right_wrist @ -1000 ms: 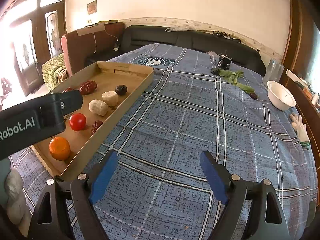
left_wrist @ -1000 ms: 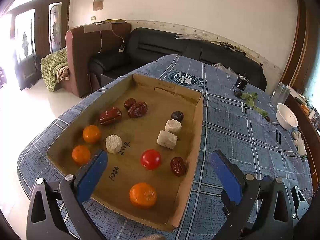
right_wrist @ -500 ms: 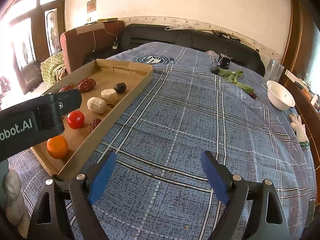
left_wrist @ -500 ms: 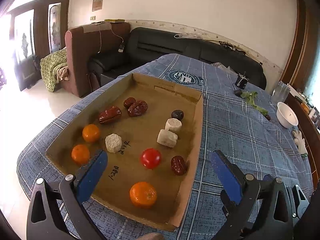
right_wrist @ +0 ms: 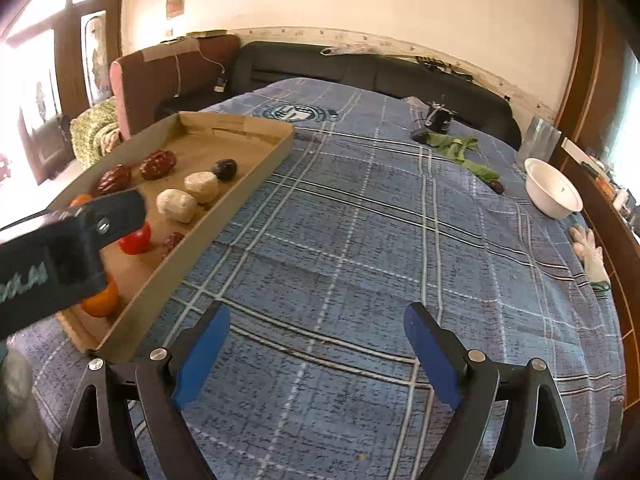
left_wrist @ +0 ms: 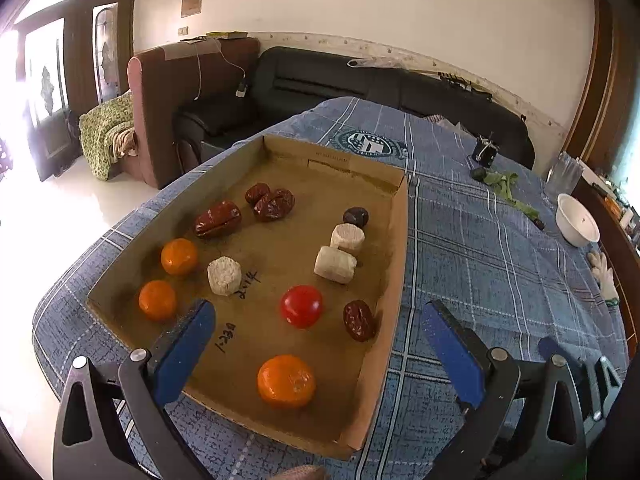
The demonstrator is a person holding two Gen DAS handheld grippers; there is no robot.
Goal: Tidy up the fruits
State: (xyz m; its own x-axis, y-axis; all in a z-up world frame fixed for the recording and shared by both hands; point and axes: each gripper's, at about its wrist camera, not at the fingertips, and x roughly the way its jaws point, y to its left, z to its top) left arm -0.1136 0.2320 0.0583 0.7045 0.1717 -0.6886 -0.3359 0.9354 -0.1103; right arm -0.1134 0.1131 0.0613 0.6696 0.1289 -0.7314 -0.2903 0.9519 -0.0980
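Three oranges lay in the cardboard tray (left_wrist: pixel 394 240) at the centre of the left wrist view: one orange (left_wrist: pixel 286 381) near the bottom edge, two at the left. A red tomato (left_wrist: pixel 301 306) sat mid-frame among dates and pale chunks. The left gripper (left_wrist: pixel 318 344) hung wide open over the tray's near end. The right gripper (right_wrist: pixel 316 346), also spread wide and empty, hovered above the blue plaid cloth (right_wrist: pixel 360 240).

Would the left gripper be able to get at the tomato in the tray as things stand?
Probably yes. The left gripper is open and holds nothing, and the tomato sits just ahead between its fingers in the open tray. The date beside it stands apart, leaving room.
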